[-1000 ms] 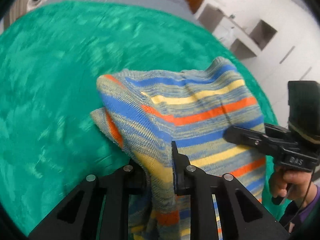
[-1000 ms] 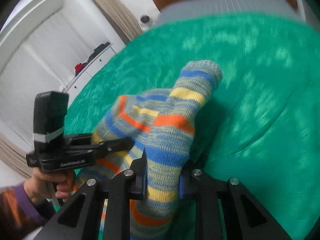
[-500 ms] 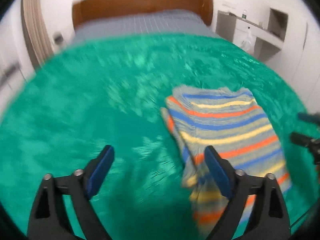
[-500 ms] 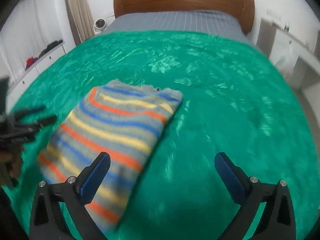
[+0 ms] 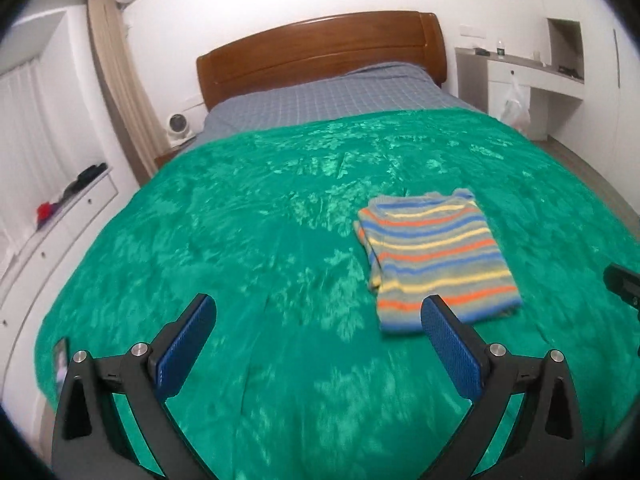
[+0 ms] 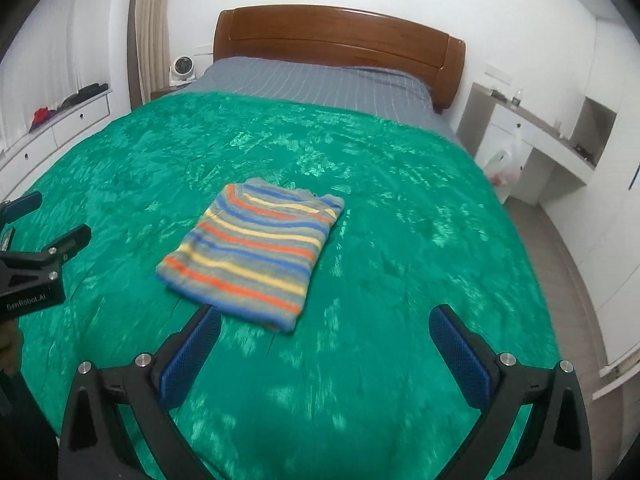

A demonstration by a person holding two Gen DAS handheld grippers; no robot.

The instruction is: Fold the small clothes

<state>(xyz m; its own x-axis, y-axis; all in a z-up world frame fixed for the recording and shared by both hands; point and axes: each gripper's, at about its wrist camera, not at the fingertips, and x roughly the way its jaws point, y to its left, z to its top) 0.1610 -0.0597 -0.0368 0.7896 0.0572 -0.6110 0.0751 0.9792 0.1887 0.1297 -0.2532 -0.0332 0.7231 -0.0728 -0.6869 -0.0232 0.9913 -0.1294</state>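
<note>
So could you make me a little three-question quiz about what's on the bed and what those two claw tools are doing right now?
1. True or false: the striped sweater lies folded on the green blanket, held by neither gripper.
2. The left gripper is: A) shut on the sweater, B) open and empty, C) shut on the blanket.
3. Fill in: the right gripper has its jaws ____, nothing between them.

Key: 1 true; 2 B; 3 open.
</note>
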